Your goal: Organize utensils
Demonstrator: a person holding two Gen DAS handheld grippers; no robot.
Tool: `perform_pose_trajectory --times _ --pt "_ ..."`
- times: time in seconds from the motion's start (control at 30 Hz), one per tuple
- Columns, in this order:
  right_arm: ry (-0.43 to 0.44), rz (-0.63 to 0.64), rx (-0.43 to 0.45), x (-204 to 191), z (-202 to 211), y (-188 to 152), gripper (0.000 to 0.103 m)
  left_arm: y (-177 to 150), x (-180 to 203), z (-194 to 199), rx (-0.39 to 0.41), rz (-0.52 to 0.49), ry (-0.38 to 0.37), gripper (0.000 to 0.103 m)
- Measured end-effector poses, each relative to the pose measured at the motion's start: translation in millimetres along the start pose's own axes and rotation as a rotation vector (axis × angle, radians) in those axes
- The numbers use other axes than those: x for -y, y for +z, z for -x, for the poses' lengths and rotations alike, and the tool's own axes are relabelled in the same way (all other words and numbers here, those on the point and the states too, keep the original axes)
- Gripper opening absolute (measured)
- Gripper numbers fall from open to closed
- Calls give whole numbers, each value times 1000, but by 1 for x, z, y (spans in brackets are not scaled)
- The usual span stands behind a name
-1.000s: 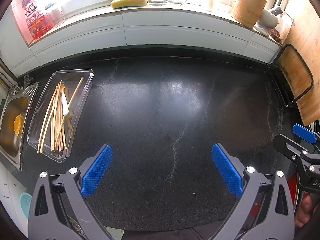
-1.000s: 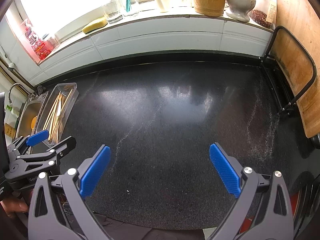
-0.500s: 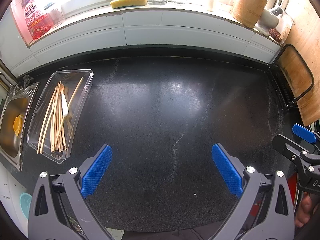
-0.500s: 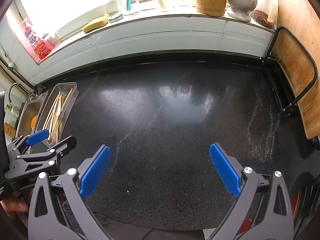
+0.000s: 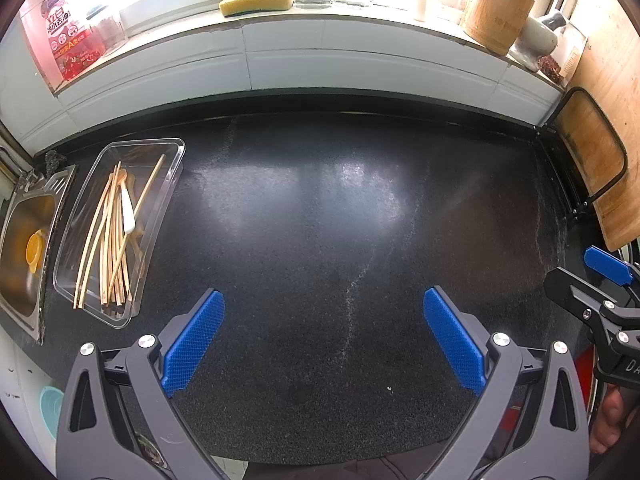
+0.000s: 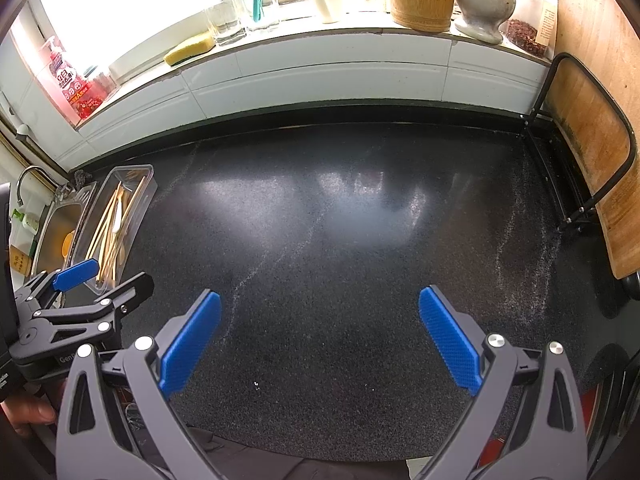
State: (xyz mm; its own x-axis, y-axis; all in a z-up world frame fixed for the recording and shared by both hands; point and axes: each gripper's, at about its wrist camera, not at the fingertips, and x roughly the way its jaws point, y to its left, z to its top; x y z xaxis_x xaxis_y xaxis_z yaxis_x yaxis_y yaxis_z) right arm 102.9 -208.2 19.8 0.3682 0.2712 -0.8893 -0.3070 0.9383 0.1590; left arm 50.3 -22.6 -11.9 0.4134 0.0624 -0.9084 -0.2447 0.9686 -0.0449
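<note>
Chopsticks (image 5: 108, 236) and a white utensil (image 5: 127, 210) lie in a clear tray (image 5: 168, 184) at ten o'clock on the counter (image 5: 340, 220); left gripper (image 5: 324, 336) and right gripper (image 6: 320, 336) fingers spread wide, empty.

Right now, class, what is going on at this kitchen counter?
A person holds a gripper in each hand above a black countertop. The left gripper and the right gripper both have open jaws and hold nothing. The chopsticks and a white utensil lie in a clear plastic tray beside the sink, on the left. Neither gripper is touching them.
</note>
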Motion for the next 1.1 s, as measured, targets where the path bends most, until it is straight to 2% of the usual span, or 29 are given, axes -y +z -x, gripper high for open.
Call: perform_pose_trajectory --times 1.1 --pt "5 15 -5 0 0 1 96 -4 0 8 13 -18 -22 97"
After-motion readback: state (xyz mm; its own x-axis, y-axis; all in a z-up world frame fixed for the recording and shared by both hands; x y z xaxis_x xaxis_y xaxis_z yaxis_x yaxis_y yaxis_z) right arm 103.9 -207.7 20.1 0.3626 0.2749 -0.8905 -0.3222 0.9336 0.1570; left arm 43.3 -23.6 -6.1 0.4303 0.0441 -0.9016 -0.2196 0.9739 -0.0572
